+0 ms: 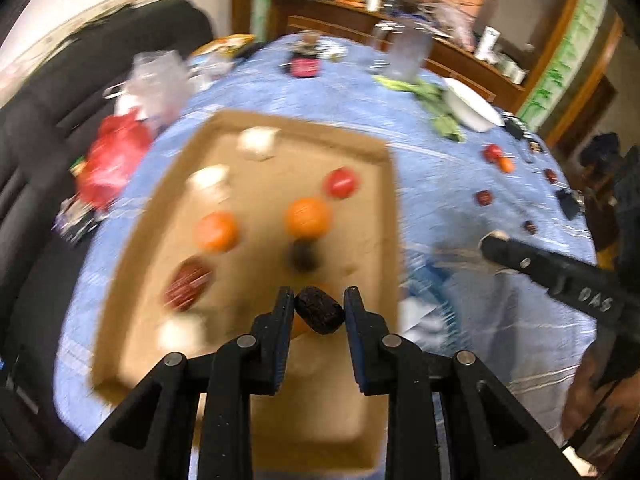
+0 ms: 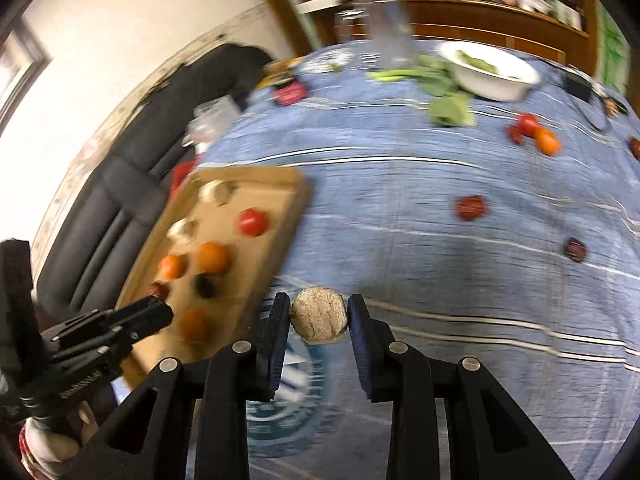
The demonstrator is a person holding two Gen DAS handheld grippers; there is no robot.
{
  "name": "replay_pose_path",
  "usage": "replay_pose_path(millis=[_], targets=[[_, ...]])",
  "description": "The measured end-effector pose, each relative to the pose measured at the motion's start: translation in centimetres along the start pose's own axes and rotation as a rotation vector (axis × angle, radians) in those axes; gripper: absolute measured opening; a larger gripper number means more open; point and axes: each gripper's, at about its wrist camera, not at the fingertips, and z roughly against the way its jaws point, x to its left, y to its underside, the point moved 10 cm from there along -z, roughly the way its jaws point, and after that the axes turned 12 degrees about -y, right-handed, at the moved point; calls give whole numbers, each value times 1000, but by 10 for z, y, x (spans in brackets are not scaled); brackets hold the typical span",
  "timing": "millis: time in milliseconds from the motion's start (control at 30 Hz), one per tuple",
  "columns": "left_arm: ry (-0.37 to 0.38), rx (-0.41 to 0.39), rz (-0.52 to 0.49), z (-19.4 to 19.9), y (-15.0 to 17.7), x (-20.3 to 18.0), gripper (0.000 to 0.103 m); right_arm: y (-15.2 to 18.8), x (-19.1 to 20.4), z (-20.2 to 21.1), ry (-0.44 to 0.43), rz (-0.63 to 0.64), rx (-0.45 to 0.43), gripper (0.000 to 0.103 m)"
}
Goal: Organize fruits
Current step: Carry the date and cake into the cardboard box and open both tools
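Note:
My left gripper (image 1: pixel 318 304) is shut on a dark wrinkled fruit (image 1: pixel 320 311), held above the near part of the cardboard tray (image 1: pixel 390 200). In the tray lie two oranges (image 1: pixel 308 216), a red fruit (image 1: pixel 341 182), a dark red fruit (image 1: pixel 188 282), a black fruit (image 1: pixel 303 255) and pale round pieces (image 1: pixel 258 142). My right gripper (image 2: pixel 319 312) is shut on a beige rough ball (image 2: pixel 319 315), over the blue cloth to the right of the tray (image 2: pixel 298 196). The left gripper (image 2: pixel 154 316) shows over the tray in the right wrist view. Loose fruits (image 2: pixel 472 207) lie on the cloth.
A white bowl (image 2: pixel 490 80) with greens, loose green leaves (image 2: pixel 450 110) and a clear container (image 2: pixel 390 36) stand at the table's far side. A red bag (image 1: pixel 114 158) and clear plastic lie left of the tray. A dark sofa (image 2: pixel 120 184) runs along the left edge.

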Motion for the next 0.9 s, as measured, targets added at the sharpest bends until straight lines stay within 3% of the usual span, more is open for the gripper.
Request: replay_pose_path(millis=[200, 367, 667, 900], targets=[[-50, 46, 72, -7, 29, 50, 25, 14, 68, -40, -64, 152, 90, 33], [-34, 72, 95, -18, 43, 59, 25, 19, 110, -80, -95, 261, 160, 33], [-15, 96, 101, -31, 51, 63, 25, 25, 116, -142, -92, 295, 265, 33], [-26, 82, 94, -33, 50, 63, 25, 28, 111, -156, -83, 281, 285, 33]])
